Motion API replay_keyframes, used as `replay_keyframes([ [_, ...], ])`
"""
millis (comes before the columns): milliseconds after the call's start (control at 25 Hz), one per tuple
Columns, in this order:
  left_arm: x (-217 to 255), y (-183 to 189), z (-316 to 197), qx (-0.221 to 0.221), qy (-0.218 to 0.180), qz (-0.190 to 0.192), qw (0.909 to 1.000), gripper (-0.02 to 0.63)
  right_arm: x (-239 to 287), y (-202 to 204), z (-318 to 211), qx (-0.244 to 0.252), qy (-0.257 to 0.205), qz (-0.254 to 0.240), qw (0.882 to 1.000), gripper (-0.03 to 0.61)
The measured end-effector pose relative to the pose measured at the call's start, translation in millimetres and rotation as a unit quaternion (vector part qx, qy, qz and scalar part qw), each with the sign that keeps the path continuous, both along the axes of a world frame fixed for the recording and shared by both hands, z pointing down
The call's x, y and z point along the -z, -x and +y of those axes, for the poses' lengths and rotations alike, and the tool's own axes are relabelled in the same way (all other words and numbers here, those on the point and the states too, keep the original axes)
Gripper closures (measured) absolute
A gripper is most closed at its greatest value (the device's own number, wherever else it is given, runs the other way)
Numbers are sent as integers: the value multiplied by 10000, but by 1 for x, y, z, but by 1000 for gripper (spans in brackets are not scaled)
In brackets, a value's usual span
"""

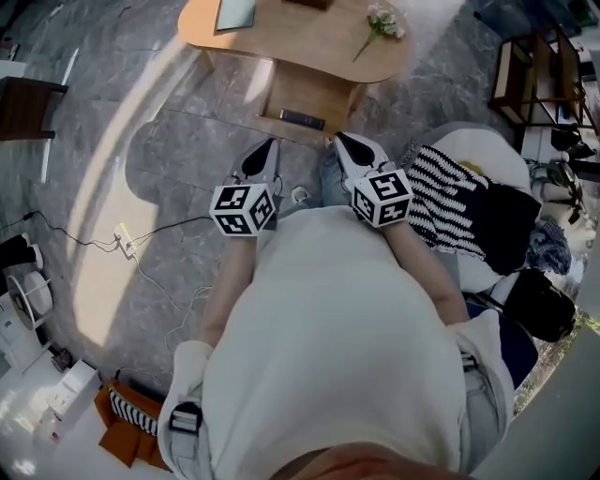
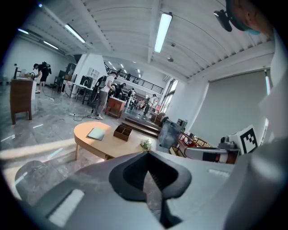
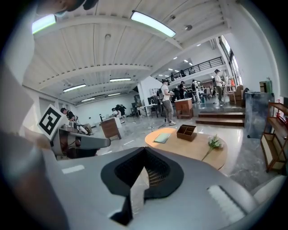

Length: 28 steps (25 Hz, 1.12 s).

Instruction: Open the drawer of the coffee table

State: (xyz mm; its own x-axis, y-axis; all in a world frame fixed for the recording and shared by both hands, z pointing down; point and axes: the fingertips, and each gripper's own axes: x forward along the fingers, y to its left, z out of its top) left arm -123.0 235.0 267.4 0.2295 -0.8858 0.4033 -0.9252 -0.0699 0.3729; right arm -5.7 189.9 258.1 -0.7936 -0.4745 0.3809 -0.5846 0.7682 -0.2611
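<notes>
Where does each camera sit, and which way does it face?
Head view: on the person's head, looking steeply down at the coffee table; torso, arms, left tool, right tool show.
Left gripper view: on the left tool, facing the table; own shut jaws, right tool at right.
Right gripper view: on the right tool, facing the table; own shut jaws, left tool at left.
Shared: all three see the flower sprig.

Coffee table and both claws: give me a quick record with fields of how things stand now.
left claw: shut, empty, apart from the table
right claw: shut, empty, apart from the table
coffee table: wooden, oval, neither claw on it
on top: flower, flat book, divided box
drawer: cannot tell whether open or shut
</notes>
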Motion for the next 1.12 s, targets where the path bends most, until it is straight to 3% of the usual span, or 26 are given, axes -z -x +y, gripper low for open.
replay_keyframes([
  [520, 5, -8, 10, -123, -92, -23, 9999, 614, 15, -5, 20, 39, -301, -115, 9995, 578],
  [1120, -4, -4, 19, -130, 28, 45, 9999, 612, 7, -4, 30, 15, -107, -110, 9999, 580],
])
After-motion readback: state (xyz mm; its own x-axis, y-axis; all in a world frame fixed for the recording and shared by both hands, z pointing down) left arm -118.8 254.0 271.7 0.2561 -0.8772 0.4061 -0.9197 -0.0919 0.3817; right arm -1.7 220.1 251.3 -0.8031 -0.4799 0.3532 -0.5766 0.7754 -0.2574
